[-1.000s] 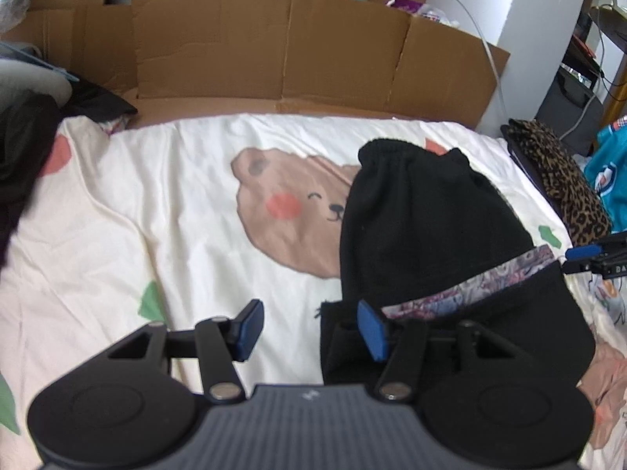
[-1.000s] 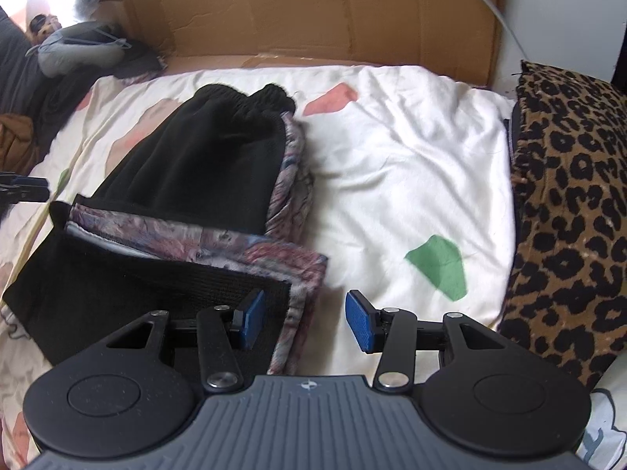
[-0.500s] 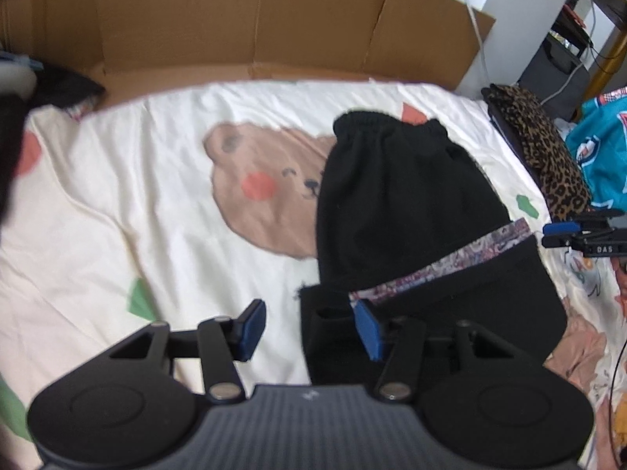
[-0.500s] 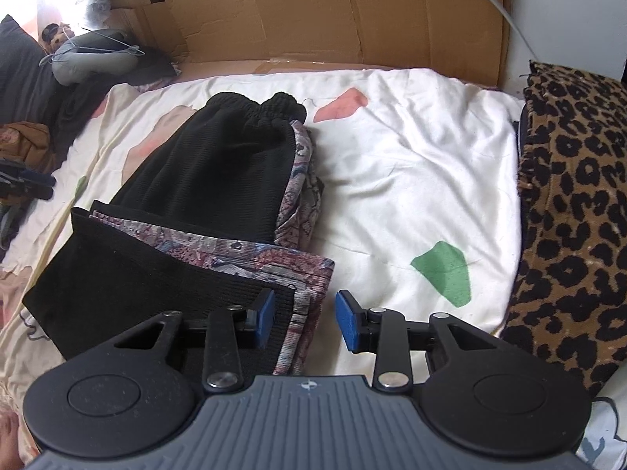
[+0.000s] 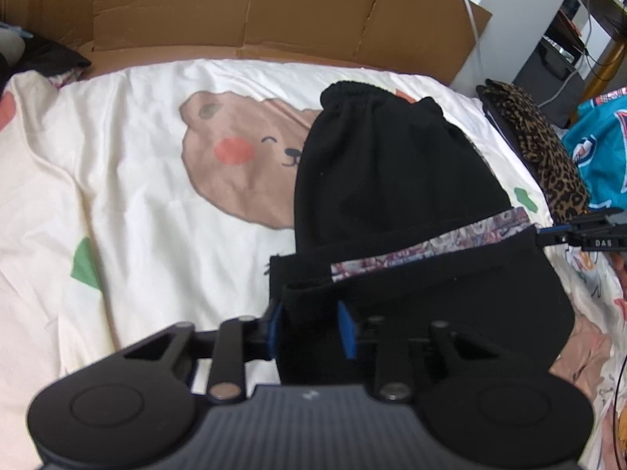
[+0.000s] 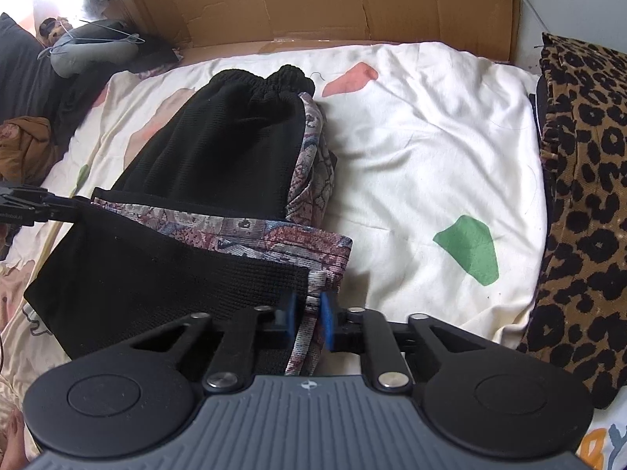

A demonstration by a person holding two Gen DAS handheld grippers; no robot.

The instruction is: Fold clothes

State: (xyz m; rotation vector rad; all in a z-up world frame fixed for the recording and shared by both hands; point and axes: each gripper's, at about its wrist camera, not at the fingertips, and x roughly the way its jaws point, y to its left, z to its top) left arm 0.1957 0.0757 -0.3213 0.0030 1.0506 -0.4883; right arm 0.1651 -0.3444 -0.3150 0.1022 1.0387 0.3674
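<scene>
Left gripper (image 5: 309, 327) has just been closing on the near left corner of the black knitted garment with a paisley-patterned lining (image 5: 395, 196); a thick fold of black hem stands between the blue pads (image 5: 347, 329), which appear to press it from both sides. Right gripper (image 6: 307, 315) has also just been closing and now pinches the near right corner, where the patterned lining edge and black knit meet, with the jaws almost together. Risk one: the left grip takes a bulky roll of fabric and may hold only the outer layer, so the lower layers could slide out when lifted. Risk two: the right grip sits on a thin edge strip, so a sharp pull could strip it from the pads or drag the lining out of line with the knit. Risk three: unequal lifting of the two corners would skew the fold. The garment lies on the cream quilt printed with a brown bear (image 5: 129, 180), already doubled over, its elastic waistband at the far end, toward the brown cardboard sheet (image 5: 274, 8) standing at the head of the bed, and its near hem directly at both grippers. To the right, well apart from the garment, lies a leopard-print fabric (image 6: 584, 180).
</scene>
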